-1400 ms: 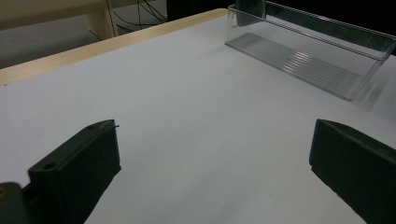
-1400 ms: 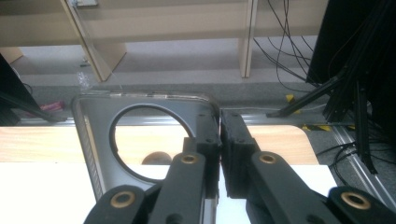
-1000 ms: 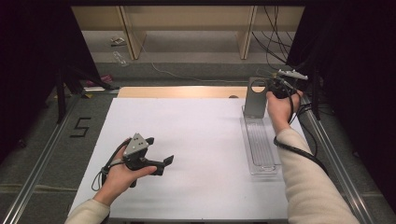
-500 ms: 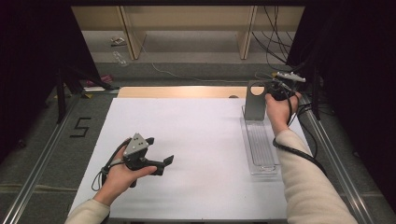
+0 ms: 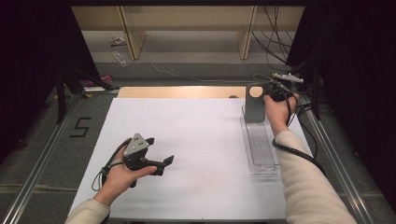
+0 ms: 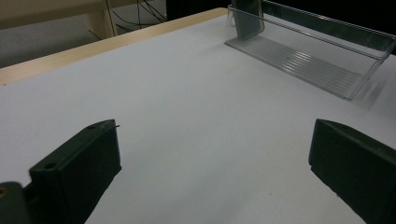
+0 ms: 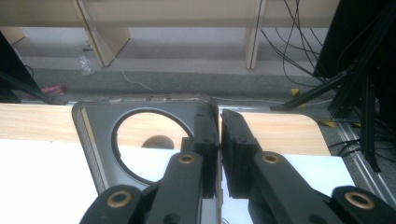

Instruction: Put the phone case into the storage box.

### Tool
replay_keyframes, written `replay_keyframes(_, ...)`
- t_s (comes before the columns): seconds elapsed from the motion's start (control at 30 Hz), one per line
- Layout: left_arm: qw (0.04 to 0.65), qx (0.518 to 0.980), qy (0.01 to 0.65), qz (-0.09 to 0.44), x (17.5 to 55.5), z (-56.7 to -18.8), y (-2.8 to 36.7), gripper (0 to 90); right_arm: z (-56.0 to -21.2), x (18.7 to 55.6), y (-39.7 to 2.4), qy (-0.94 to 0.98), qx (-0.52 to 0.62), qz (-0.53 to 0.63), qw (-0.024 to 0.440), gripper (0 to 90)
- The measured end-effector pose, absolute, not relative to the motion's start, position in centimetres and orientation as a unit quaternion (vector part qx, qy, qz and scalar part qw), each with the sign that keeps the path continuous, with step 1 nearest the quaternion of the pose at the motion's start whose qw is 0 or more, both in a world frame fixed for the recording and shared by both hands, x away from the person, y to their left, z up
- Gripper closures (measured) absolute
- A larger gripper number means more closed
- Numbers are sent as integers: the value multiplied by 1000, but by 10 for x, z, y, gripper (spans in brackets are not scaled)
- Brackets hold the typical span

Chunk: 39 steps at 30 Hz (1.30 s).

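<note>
Your right tool [image 5: 271, 92] is pinched on the right edge of the grey plate [image 5: 254, 105], which stands upright at the far end of the clear tray [image 5: 260, 147] on the right side of the bench [image 5: 196, 140]. In the right gripper view the jaws close on the plate [image 7: 140, 140] beside its round hole. Against the earlier frames, the plate and your right hand sit in nearly the same spot; no clear shift. Your left tool [image 5: 156, 158] is spread wide with nothing between the jaws, low over the white sheet at near left, unchanged in place. The tray [image 6: 303, 60] has not moved.
</note>
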<state>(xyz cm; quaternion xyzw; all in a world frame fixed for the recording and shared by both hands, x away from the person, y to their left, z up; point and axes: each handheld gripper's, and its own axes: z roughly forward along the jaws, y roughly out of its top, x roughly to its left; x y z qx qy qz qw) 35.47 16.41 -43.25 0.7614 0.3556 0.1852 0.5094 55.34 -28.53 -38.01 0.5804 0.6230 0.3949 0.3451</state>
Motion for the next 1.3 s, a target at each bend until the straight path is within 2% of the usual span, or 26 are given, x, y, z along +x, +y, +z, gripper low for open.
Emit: replay_keyframes(1.3, 509, 762, 355, 185, 355, -433, 164, 16, -388, 560, -289, 630, 573, 395, 344, 795)
